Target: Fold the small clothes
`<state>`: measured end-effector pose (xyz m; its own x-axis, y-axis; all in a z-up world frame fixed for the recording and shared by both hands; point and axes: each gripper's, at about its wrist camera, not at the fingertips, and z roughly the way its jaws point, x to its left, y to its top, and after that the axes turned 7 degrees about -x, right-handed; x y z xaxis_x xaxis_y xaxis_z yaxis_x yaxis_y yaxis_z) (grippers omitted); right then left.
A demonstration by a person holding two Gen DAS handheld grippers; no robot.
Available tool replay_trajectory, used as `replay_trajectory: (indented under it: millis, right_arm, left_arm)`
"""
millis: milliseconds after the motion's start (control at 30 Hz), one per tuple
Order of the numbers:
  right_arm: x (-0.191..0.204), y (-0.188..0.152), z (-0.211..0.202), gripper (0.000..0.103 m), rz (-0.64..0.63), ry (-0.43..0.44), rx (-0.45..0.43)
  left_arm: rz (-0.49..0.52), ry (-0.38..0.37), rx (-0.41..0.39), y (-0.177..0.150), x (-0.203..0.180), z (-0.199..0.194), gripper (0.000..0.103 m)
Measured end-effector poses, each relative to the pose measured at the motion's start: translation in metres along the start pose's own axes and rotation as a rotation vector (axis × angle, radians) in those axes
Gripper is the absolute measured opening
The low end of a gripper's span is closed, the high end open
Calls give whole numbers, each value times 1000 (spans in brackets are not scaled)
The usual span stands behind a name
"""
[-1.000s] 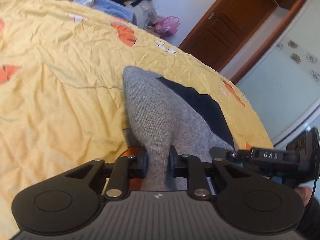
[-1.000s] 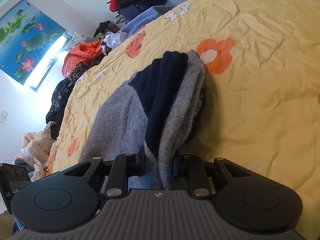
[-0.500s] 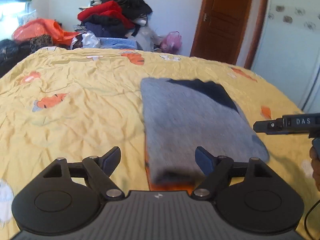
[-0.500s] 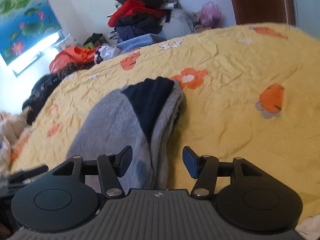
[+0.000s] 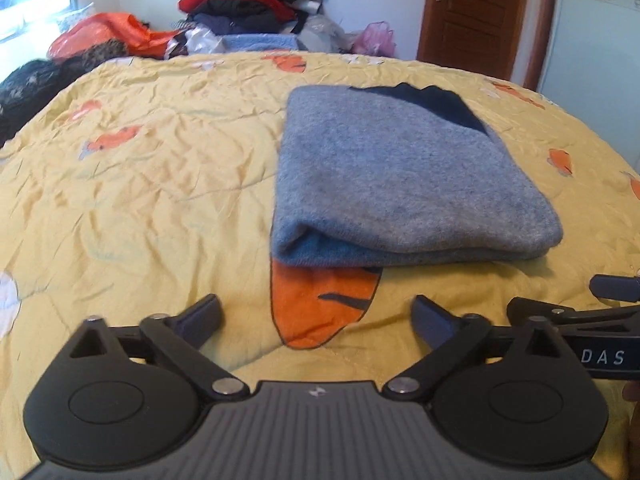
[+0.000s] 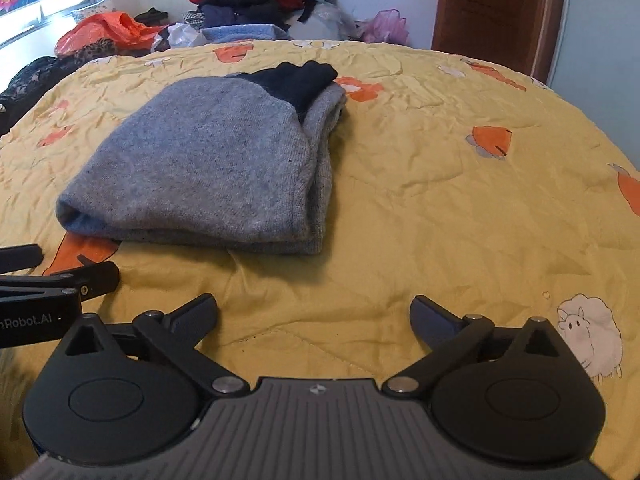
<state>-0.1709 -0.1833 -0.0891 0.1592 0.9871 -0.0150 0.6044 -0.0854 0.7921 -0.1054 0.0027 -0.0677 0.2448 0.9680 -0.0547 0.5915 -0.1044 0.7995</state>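
The grey knitted sweater with the dark navy panel (image 5: 400,176) lies folded into a thick rectangle on the crumpled yellow quilt printed with orange carrots (image 5: 140,200), its rounded fold edge facing the cameras. The left gripper (image 5: 316,314) hangs spread wide and empty just short of that near edge, above an orange carrot print. The right gripper (image 6: 314,312) is likewise splayed and holding nothing, and the sweater sits ahead and to its left. Judging by the neat bundle, the fold looks finished, so the step in hand is backing away cleanly. Doing that well means keeping both sets of fingers clear of the knit, so no loose layer on the right side gets snagged and dragged open. A heap of red and dark clothes (image 5: 248,0) waits beyond the bed.
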Motion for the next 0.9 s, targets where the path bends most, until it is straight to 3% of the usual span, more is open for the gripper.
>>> replay_trajectory:
  millis: [233,900]
  right_arm:
    - [-1,14,6,103,11,-9,106]
    - [3,7,3,103,17,-30,69]
  left_arm:
    - [25,52,45,0,-6,0,103]
    - [13,46,114,8,-4,1,103]
